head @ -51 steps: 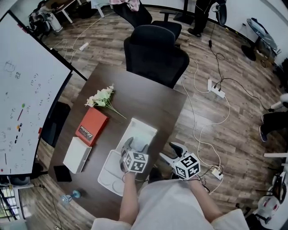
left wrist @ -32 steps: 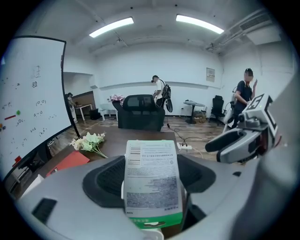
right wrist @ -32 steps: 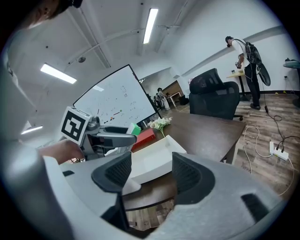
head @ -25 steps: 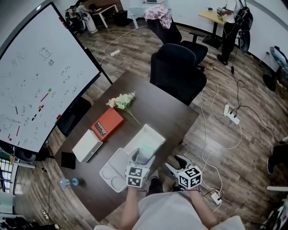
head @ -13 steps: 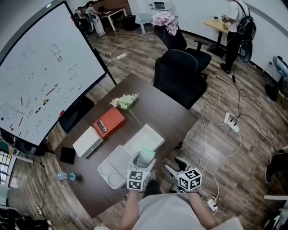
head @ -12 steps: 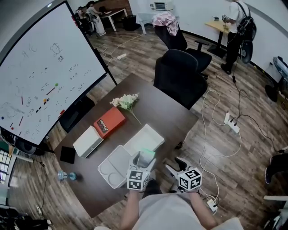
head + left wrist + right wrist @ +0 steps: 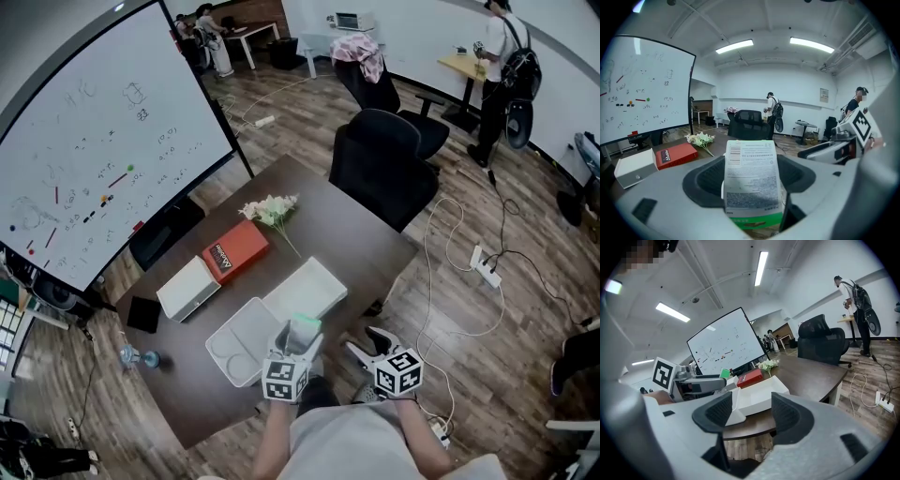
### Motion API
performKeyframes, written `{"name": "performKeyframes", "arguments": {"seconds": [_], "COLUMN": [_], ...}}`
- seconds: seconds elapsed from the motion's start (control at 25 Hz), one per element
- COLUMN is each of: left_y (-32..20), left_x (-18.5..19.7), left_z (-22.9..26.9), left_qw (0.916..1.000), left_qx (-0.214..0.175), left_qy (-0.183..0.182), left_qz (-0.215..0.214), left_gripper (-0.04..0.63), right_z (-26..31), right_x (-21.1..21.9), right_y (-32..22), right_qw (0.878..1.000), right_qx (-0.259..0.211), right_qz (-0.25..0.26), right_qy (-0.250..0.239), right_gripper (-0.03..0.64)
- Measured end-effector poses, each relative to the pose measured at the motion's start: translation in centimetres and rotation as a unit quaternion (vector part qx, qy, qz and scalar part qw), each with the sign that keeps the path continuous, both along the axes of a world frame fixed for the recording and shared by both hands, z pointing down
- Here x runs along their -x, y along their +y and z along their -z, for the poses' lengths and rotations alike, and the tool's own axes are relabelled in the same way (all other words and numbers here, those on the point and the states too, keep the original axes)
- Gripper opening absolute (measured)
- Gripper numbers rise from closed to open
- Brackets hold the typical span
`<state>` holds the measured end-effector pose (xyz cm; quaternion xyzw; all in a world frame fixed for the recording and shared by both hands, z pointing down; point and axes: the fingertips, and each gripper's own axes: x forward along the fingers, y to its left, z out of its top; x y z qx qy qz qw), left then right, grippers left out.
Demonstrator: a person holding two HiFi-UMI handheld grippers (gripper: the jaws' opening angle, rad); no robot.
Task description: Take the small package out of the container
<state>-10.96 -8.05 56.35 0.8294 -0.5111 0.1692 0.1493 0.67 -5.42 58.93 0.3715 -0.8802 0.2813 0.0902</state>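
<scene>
left tool (image 7: pixel 751 187) grips small package (image 7: pixel 751 180); right tool (image 7: pixel 749 416) empty.

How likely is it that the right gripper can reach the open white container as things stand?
Probably yes: the right gripper is open and empty, and the white container lies just ahead of its jaws with nothing in between.

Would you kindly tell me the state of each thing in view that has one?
Package: upright, gripped between the left jaws.
Left gripper: shut on package.
Right gripper: open, empty.
Container: open.
Red book: closed, lying flat.
White box: closed.
</scene>
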Motion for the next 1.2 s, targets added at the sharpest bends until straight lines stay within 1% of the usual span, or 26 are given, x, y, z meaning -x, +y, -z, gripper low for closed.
{"name": "performKeyframes", "arguments": {"seconds": [0.12,0.28,0.52,1.0,1.2], "left_y": [0.7,1.9,3.2,4.1,4.6], "left_x": [0.6,0.7,0.6,1.7,1.7], "left_z": [-0.1,-0.5,-0.9,-1.0,-1.9], "left_qw": [0.9999,0.9988,0.9976,0.9970,0.9972], "left_qx": [-0.004,0.002,0.004,0.003,0.012], "left_qy": [0.008,0.040,0.055,0.049,0.043], "left_qz": [0.010,0.028,0.043,0.060,0.060], "left_gripper": [0.331,0.331,0.331,0.331,0.331], "right_z": [-0.2,-0.6,-1.3,-2.2,-2.7], "right_x": [0.3,0.3,0.2,0.0,0.2], "right_y": [0.5,1.5,2.9,3.1,3.7], "right_qw": [1.000,1.000,0.999,1.000,1.000], "right_qx": [-0.003,-0.003,0.000,0.010,0.012], "right_qz": [0.007,0.018,0.028,0.023,0.025], "right_qy": [0.003,0.008,0.016,0.014,0.011], "right_gripper": [0.259,0.255,0.250,0.244,0.241]}}
